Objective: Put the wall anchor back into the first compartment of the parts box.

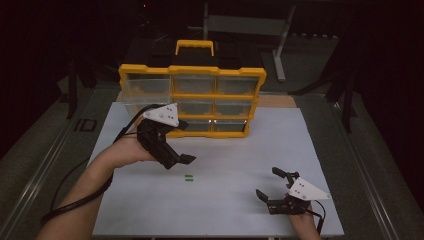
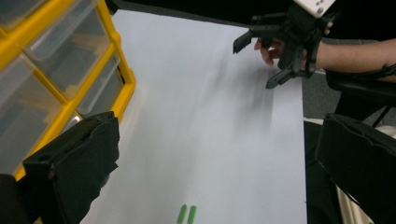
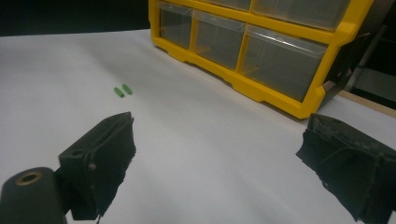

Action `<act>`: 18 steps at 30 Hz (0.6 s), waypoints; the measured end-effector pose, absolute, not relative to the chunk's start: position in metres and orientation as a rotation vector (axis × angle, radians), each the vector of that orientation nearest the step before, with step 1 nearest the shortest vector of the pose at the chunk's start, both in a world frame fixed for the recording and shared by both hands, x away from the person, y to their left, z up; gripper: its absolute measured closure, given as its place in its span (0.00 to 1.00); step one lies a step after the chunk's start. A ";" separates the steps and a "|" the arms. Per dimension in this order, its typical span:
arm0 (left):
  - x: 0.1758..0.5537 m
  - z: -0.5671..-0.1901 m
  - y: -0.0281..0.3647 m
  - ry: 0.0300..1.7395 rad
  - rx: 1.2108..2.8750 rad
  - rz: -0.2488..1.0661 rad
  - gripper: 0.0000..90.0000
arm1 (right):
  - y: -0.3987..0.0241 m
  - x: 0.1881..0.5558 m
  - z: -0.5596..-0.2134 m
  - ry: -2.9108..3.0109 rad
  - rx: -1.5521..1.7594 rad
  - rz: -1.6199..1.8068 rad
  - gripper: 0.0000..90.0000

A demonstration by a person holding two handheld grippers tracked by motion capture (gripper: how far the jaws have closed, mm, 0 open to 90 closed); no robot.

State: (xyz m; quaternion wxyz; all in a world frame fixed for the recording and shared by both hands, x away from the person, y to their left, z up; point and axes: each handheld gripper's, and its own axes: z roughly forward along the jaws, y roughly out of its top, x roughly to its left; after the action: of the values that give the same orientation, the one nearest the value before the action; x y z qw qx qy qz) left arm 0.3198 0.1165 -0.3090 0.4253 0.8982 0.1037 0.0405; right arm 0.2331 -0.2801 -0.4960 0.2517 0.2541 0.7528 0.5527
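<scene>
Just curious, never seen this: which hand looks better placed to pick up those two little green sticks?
Probably the left gripper: it hangs open just above the green sticks. The right gripper, also open, sits farther off.

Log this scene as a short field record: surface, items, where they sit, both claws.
surface: white table
organizer: yellow drawer cabinet, standing at the table's far edge, clear drawers shut
small items: two green sticks, lying side by side mid-table, touched by nothing
left claw, open, empty, above the table between cabinet and sticks
right claw, open wide, empty, near the front right corner
contents of drawers: cannot tell
</scene>
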 end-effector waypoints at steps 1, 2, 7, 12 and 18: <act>0.318 -0.313 0.116 0.249 2.245 0.095 0.00 | -0.280 0.233 -0.496 2.048 0.688 1.502 0.10; 0.318 -0.316 0.116 0.246 2.242 0.101 0.00 | -0.280 0.233 -0.496 2.047 0.687 1.502 0.10; 0.316 -0.341 0.113 0.233 2.241 0.077 0.00 | -0.280 0.233 -0.496 2.048 0.681 1.501 0.10; 0.317 -0.362 0.110 0.234 2.263 0.060 0.00 | -0.280 0.233 -0.496 2.054 0.683 1.499 0.10; 0.321 -0.385 0.108 0.242 2.282 0.049 0.01 | -0.280 0.233 -0.496 2.058 0.679 1.501 0.10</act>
State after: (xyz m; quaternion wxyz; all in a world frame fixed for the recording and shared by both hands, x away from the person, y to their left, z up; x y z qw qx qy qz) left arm 0.3211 0.1078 -0.3846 0.4105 0.9066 0.0961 0.0197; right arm 0.2330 -0.2802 -0.4961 0.2501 0.2495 0.7559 0.5513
